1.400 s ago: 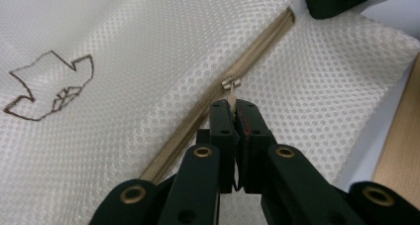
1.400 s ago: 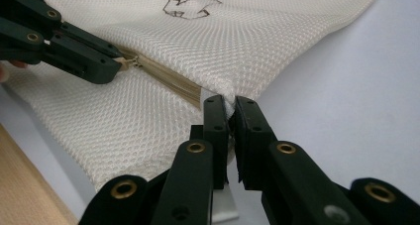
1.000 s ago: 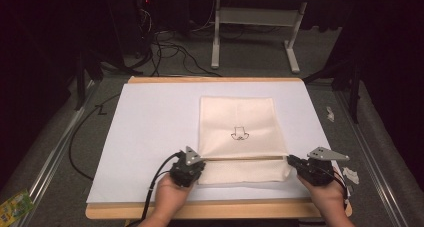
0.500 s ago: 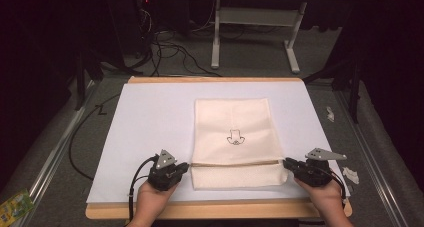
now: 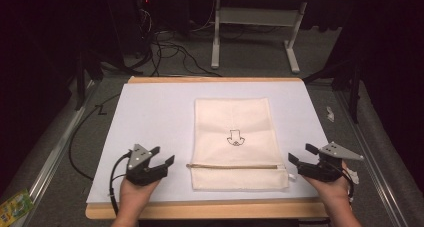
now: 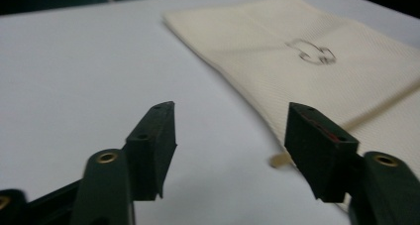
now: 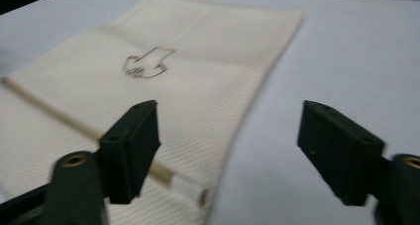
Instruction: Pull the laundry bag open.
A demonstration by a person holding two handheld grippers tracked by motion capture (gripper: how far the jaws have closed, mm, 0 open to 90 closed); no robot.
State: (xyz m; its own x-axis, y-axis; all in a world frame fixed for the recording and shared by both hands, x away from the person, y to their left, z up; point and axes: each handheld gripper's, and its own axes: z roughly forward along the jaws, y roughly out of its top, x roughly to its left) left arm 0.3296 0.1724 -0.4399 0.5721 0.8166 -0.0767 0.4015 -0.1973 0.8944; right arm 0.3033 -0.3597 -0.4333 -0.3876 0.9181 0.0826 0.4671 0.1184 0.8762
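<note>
A cream cloth pouch (image 5: 235, 137) lies flat in the middle of the white table sheet (image 5: 150, 117), with a small black drawing (image 5: 234, 138) on it and a tan zip line (image 5: 232, 166) across its near end. My left gripper (image 5: 161, 157) rests open on the sheet a little left of the pouch's near left corner. My right gripper (image 5: 299, 154) stands open just right of the near right corner. In the left gripper view the pouch (image 6: 317, 61) lies ahead and right of the open jaws. In the right gripper view the pouch (image 7: 163, 81) lies ahead and left, its zip end (image 7: 188, 188) close.
The wooden table edge (image 5: 210, 209) runs along the front. Cables (image 5: 165, 42) and a white desk frame (image 5: 250, 27) stand on the grey floor behind. A small white scrap (image 5: 330, 113) lies off the right side, and a green packet (image 5: 14, 206) lies on the floor at the bottom left.
Both grippers have let go of the pouch's near end and drawn outward, the left one farther left. The folded near end now lies flat.
</note>
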